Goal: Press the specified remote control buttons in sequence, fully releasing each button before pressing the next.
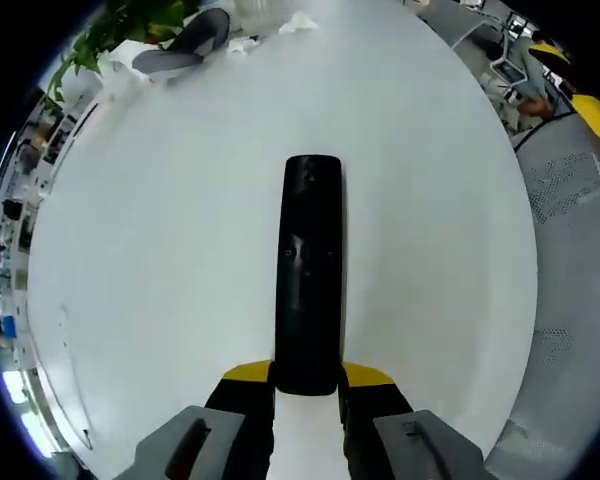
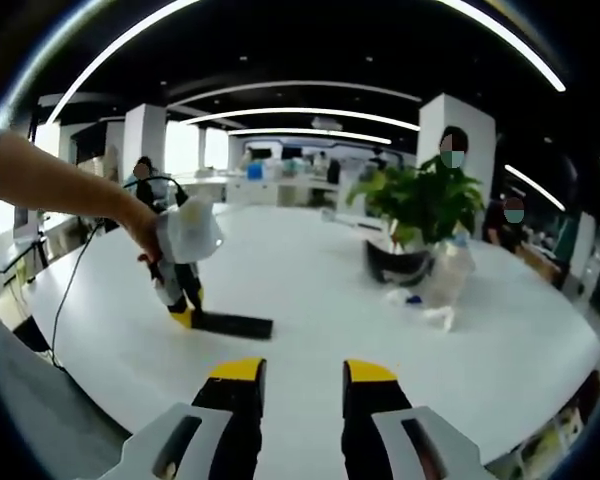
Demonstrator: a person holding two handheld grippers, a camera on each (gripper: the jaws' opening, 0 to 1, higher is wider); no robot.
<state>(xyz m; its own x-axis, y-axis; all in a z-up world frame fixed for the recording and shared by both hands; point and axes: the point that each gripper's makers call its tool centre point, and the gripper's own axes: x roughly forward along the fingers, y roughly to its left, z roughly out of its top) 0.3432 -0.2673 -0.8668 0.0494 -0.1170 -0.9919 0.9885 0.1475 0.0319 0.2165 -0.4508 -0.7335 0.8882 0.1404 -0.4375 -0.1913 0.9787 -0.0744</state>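
A long black remote control (image 1: 311,270) lies flat on the white table (image 1: 160,250), pointing away from me. My left gripper (image 1: 307,376) is shut on its near end, one yellow-tipped finger on each side. From the right gripper view, that same remote (image 2: 232,325) lies on the table at left, with the left gripper (image 2: 180,270) tilted down onto one end in a person's hand. My right gripper (image 2: 300,372) hovers open above the table's near part, well short of the remote, with nothing between its fingers.
A potted plant (image 2: 420,215) in a dark bowl and a clear plastic bottle (image 2: 445,275) stand at the table's right. Crumpled tissue (image 1: 298,22) lies by the far edge. A grey mesh chair (image 1: 580,220) sits off the table. A cable (image 2: 70,290) hangs at left. People sit behind.
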